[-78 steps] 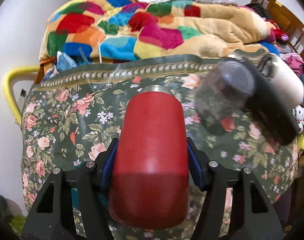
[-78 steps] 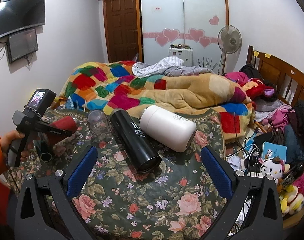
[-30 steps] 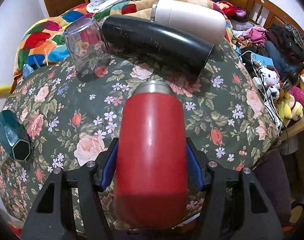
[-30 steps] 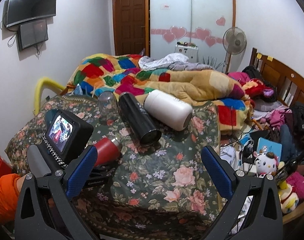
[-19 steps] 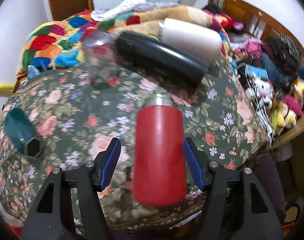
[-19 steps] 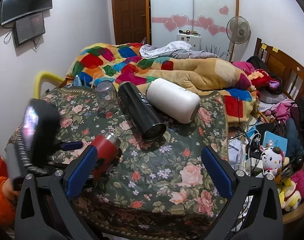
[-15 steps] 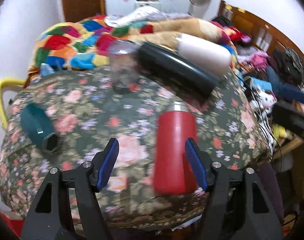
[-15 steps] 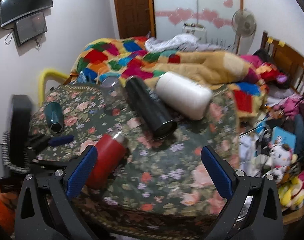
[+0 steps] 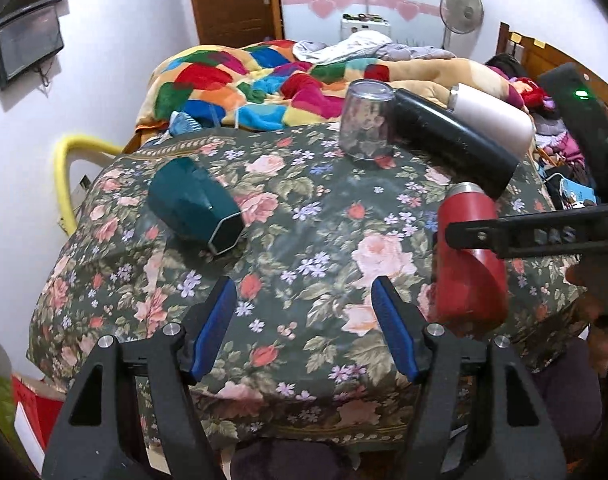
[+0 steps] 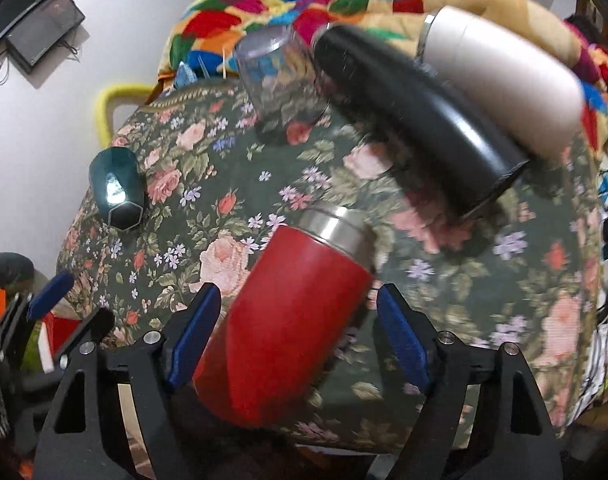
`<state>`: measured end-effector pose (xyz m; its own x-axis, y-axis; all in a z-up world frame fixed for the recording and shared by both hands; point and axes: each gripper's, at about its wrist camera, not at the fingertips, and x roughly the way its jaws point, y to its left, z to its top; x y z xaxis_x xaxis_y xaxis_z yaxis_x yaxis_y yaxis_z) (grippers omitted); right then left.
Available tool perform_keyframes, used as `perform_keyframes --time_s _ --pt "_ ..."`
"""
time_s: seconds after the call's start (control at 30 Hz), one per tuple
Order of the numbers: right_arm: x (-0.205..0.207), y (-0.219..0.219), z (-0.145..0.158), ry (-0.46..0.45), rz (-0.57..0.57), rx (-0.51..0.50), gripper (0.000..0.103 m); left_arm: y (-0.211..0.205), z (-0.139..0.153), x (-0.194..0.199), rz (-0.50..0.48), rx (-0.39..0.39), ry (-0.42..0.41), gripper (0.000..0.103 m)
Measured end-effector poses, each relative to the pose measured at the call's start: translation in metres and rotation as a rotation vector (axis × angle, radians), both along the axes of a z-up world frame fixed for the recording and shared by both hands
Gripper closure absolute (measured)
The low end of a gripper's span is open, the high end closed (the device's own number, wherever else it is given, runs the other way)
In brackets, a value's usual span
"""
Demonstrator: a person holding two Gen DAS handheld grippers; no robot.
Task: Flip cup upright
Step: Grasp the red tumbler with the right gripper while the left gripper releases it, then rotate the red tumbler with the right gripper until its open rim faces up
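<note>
The red cup (image 10: 288, 312) lies on its side near the front edge of the tabletop (image 10: 503, 280), steel rim pointing away from us toward the black bottle (image 10: 415, 120).

Right gripper (image 10: 296, 336): fingers spread, one on each side of the cup's body. We see a gap on the right side; on the left the pad sits close to the wall, and we cannot tell whether it touches. Nothing is clamped.

Left gripper (image 9: 304, 332): fingers released, holding nothing, hovering over bare cloth with the cup off to its right.

Other items: a dark green cup (image 9: 196, 208) on its side well to the left, a clear glass (image 9: 365, 120) standing mouth down at the back, and a white bottle (image 10: 499, 76) lying against the black one.

Step in hand, as we judge it: the approach for the grasp on the red cup.

Next move calls for: closing the right fingers squarely on the mid-body, lifting clear of the cloth, and rotating so the steel rim faces up. The cup sits close to the table edge and the black bottle is near, so the swing needs room.
</note>
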<state>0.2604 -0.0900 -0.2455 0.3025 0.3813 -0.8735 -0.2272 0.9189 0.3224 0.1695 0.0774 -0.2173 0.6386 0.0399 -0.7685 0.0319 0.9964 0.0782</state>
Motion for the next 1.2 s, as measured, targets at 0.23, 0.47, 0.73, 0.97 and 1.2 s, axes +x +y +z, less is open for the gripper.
perform_keyframes --time_s 0.23,0.47,0.73,0.97,1.2 --pt "0.015 0.013 -0.018 0.084 0.013 0.010 0.030 0.005 -0.002 -0.003 0.036 -0.050 -0.007 0.034" --pt "0.016 0.025 -0.010 0.044 0.061 -0.011 0.039 0.010 0.003 -0.002 0.067 -0.076 -0.015 0.034" --pt "-0.001 0.021 0.033 -0.156 0.086 -0.054 0.043 0.006 0.011 -0.001 0.070 -0.064 -0.036 0.034" --pt "-0.001 0.026 0.059 -0.292 0.092 -0.116 0.044 0.002 0.018 0.001 0.070 -0.076 -0.055 0.034" --pt "-0.001 0.030 0.061 -0.323 0.112 -0.143 0.044 0.001 0.020 0.004 0.070 -0.081 -0.055 0.034"
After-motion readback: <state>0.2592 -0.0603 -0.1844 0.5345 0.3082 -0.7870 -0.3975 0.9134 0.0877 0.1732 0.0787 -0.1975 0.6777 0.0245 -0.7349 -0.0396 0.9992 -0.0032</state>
